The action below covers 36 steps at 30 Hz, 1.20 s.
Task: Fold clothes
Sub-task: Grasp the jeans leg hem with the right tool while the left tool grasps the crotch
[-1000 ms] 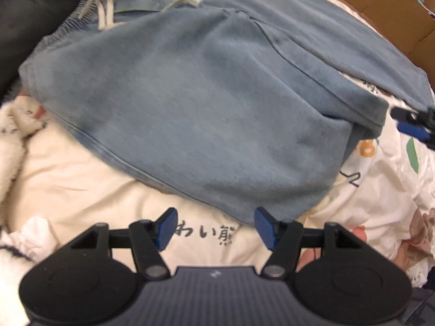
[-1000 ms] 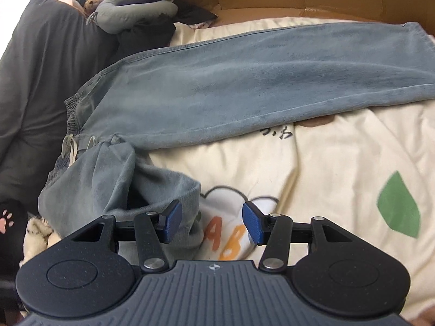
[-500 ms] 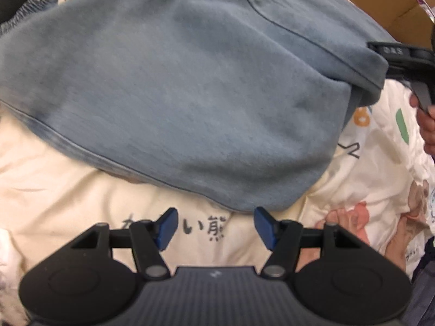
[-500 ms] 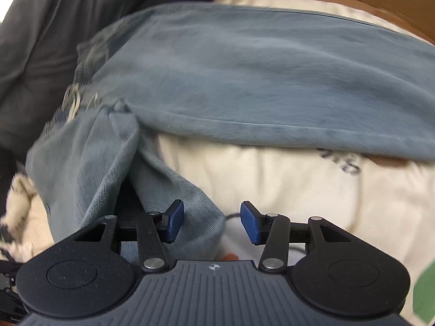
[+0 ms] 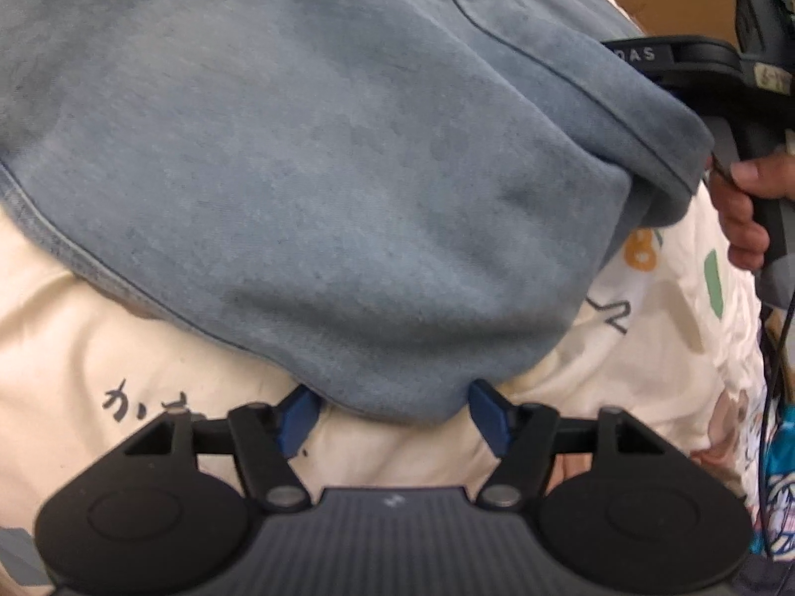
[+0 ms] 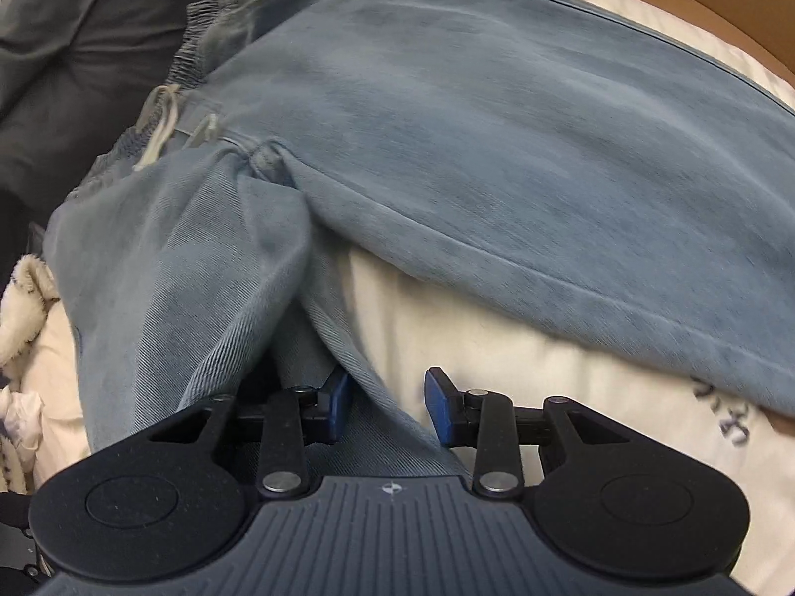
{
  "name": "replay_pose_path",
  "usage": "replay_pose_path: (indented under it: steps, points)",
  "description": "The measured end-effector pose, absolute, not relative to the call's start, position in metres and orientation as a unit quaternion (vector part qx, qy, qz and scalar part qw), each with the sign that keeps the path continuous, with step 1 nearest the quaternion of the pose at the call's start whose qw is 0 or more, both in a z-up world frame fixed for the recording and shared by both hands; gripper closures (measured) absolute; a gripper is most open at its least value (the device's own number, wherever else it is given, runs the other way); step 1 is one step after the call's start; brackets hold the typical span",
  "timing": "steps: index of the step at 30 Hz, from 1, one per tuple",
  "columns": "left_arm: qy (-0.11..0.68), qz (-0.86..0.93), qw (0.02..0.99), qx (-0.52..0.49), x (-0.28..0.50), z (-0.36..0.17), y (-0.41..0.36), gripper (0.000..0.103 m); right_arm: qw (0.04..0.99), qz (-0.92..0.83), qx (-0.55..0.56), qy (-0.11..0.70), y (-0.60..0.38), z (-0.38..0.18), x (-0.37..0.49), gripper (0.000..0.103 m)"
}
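Light blue denim trousers (image 5: 323,174) with an elastic waist and a white drawstring (image 6: 159,121) lie on a cream printed bedsheet (image 5: 99,337). One leg (image 6: 497,149) stretches out to the right; the other (image 6: 198,273) is bunched and folded back. My left gripper (image 5: 390,409) is open, and the folded edge of the bunched leg reaches in between its blue pads (image 5: 298,414). My right gripper (image 6: 387,400) is open too, with the crumpled hem of that leg lying between its fingers.
A dark grey duvet (image 6: 74,49) lies beyond the waistband. Something white and fluffy (image 6: 22,298) sits at the left. Brown cardboard (image 6: 720,5) lines the far side. In the left wrist view a person's hand (image 5: 745,203) holds the other gripper's handle at the right.
Both grippers have moved forward onto the trousers. The fabric now sits between the fingers of each; a second ago it lay just ahead of them. Both have stayed open.
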State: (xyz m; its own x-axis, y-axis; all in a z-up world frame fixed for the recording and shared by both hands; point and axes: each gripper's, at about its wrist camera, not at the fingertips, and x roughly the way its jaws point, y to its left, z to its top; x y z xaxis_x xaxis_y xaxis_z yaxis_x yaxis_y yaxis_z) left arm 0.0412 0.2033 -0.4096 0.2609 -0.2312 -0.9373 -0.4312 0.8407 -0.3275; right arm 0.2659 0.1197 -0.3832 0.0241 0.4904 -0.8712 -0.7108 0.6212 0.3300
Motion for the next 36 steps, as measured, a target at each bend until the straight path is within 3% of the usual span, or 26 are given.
replay_pose_path:
  steps: [2,3,4,7,12,24,36]
  points:
    - [0.591,0.085,0.749,-0.288,0.039,-0.408,0.207,0.047,0.704,0.431,-0.108,0.554,0.123,-0.382,0.264,0.081]
    - [0.584,0.096,0.75,-0.296,0.037,-0.407,0.209,0.061,0.701,0.432,-0.114,0.555,0.123,-0.381,0.263,0.095]
    - [0.579,0.11,0.751,-0.298,0.037,-0.406,0.211,0.078,0.699,0.434,-0.121,0.556,0.124,-0.381,0.262,0.101]
    - [0.563,0.129,0.757,-0.305,0.033,-0.4,0.216,0.094,0.705,0.427,-0.115,0.554,0.118,-0.375,0.259,0.102]
    - [0.531,0.136,0.785,-0.288,0.03,-0.38,0.217,0.1,0.716,0.4,-0.075,0.567,0.096,-0.359,0.262,0.103]
    - [0.449,0.177,0.826,-0.292,0.027,-0.31,0.266,0.1,0.723,0.321,-0.029,0.611,0.04,-0.343,0.245,0.103]
    - [0.433,0.178,0.833,-0.294,0.017,-0.293,0.282,0.1,0.72,0.197,0.054,0.663,-0.041,-0.345,0.196,0.103]
